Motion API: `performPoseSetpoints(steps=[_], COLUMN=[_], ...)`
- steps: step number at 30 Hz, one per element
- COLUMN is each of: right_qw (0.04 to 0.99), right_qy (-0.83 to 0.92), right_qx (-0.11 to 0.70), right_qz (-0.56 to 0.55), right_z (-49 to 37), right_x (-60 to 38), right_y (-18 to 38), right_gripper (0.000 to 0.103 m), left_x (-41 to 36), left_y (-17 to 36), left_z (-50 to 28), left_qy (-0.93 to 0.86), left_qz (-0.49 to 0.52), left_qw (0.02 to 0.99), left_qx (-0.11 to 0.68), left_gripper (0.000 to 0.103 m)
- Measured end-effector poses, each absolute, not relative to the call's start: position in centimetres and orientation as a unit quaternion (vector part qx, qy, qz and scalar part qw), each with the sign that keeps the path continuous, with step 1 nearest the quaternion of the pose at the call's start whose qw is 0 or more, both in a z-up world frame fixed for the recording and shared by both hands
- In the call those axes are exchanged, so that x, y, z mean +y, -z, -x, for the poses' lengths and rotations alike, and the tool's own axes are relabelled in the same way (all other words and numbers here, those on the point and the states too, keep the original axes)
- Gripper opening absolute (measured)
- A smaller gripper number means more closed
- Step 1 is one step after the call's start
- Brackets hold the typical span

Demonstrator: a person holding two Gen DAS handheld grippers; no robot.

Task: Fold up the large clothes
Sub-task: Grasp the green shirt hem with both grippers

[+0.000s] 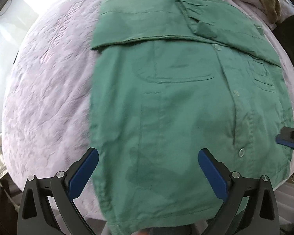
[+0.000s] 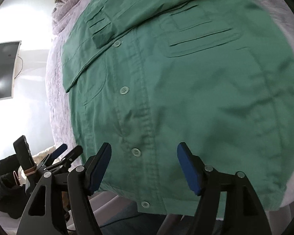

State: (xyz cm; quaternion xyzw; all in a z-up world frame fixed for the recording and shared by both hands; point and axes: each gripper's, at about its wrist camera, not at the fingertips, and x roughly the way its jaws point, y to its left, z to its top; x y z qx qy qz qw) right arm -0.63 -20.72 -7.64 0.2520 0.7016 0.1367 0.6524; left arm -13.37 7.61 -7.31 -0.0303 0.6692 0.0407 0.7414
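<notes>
A green button-up shirt (image 1: 186,101) lies front up on a lilac quilted bedspread (image 1: 49,90), with its sleeves folded across the chest near the collar. My left gripper (image 1: 148,154) hangs above the shirt's lower left part, jaws wide open and nothing between the pads. In the right wrist view the shirt (image 2: 196,90) fills the frame, its button placket running up the middle. My right gripper (image 2: 144,148) stands open over the hem end of the placket, holding nothing. The left gripper (image 2: 68,150) shows at the shirt's left edge, and a tip of the right gripper (image 1: 288,137) shows at its right side.
A pile of other clothes (image 1: 264,2) lies at the far end of the bed. A dark screen (image 2: 4,70) hangs on the white wall to the left. A black bag (image 2: 4,188) sits low beside the bed. The bed's near edge runs just under the shirt hem.
</notes>
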Motion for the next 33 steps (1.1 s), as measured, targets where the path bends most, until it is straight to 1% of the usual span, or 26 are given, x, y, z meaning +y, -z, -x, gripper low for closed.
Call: performPoseSetpoints(steps=[4,7,8,9,10,17,22,27,33], right_qw=[0.661,0.667,0.668,0.671,0.675,0.685,0.663,0.598,0.590], right_qy=[-0.111,-0.092,-0.087,-0.071,-0.056,0.019,0.072,0.018,0.001], right_qx=[0.696,0.689,0.688,0.686,0.684,0.669,0.673,0.689,0.707], right_qz=[-0.256,-0.269,-0.272,-0.272,-0.271,-0.287,-0.322,-0.410,-0.391], right_z=[1.4,2.3,2.5,3.0,3.1,5.6,7.7,9.5,8.7], right_x=[-23.1,-25.4,-25.9,-27.1,-27.7,-34.4,-38.7,-38.1,-36.6], right_y=[7.1,6.9,6.9,6.9,7.0,6.2,8.8,12.8,13.4], right_gripper=[0.073,0.073,0.075,0.085,0.086,0.086,0.086,0.086,0.087], left_x=[9.2,10.4,10.8,11.1,11.4,14.6,16.6,16.6,16.3], left_y=[7.9,8.0,8.1,8.1,8.1,7.8,9.9,11.5,12.6], left_z=[14.7,16.1,16.6,17.1,17.6,19.5,20.5,22.1,23.3], left_qy=[-0.030,-0.032,-0.031,-0.030,-0.028,-0.030,-0.014,0.008,0.023], left_qz=[0.070,0.079,0.082,0.084,0.086,0.097,0.153,0.175,0.173], left_qw=[0.723,0.718,0.717,0.717,0.717,0.718,0.684,0.656,0.641], left_qx=[0.687,0.691,0.691,0.691,0.691,0.688,0.713,0.734,0.747], left_gripper=[0.102,0.102,0.102,0.102,0.102,0.102,0.102,0.102,0.102])
